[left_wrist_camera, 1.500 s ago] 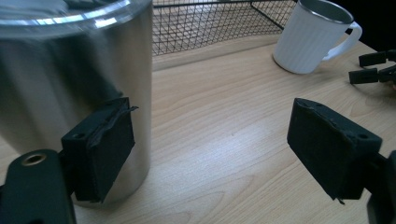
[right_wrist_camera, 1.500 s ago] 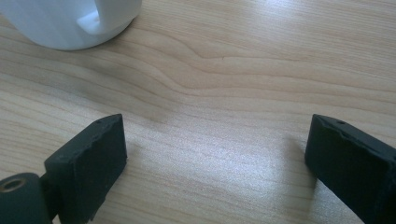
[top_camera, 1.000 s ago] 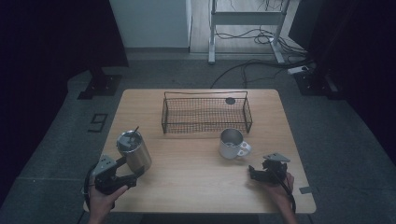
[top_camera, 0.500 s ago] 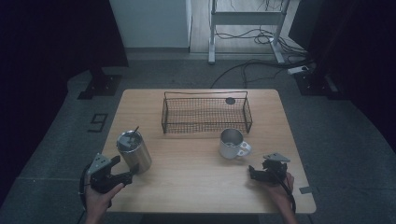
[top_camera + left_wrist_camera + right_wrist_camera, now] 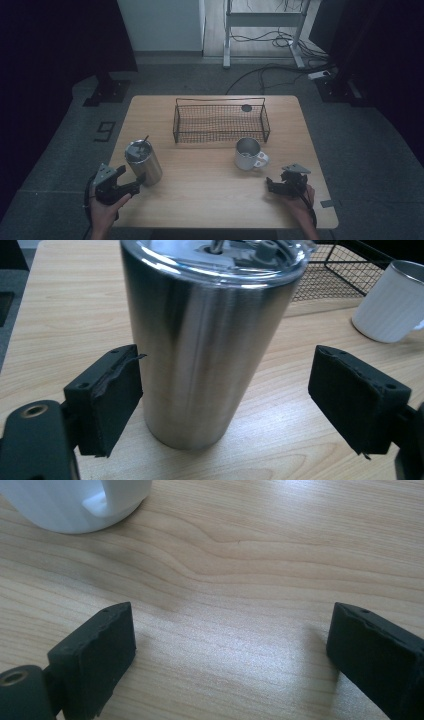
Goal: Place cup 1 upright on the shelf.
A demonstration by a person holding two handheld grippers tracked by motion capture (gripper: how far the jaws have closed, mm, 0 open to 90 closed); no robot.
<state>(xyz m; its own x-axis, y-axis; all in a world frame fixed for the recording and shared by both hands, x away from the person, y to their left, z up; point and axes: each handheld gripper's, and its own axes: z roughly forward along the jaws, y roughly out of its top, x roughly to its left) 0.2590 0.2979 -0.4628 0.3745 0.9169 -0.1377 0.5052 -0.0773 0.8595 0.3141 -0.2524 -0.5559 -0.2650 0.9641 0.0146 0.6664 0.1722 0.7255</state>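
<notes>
Steel tumbler (image 5: 210, 340) now sits between the left gripper's (image 5: 225, 405) wide-open, empty jaws, closer than before.

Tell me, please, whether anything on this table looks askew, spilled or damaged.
Nothing stands out: the steel tumbler and white mug stand upright, the wire basket sits square, and the table looks dry.

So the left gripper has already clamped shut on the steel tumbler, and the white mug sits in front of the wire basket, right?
Not clamped: the left gripper view shows the left gripper open, its jaws on either side of the steel tumbler with gaps. The white mug does sit in front of the wire basket.
</notes>
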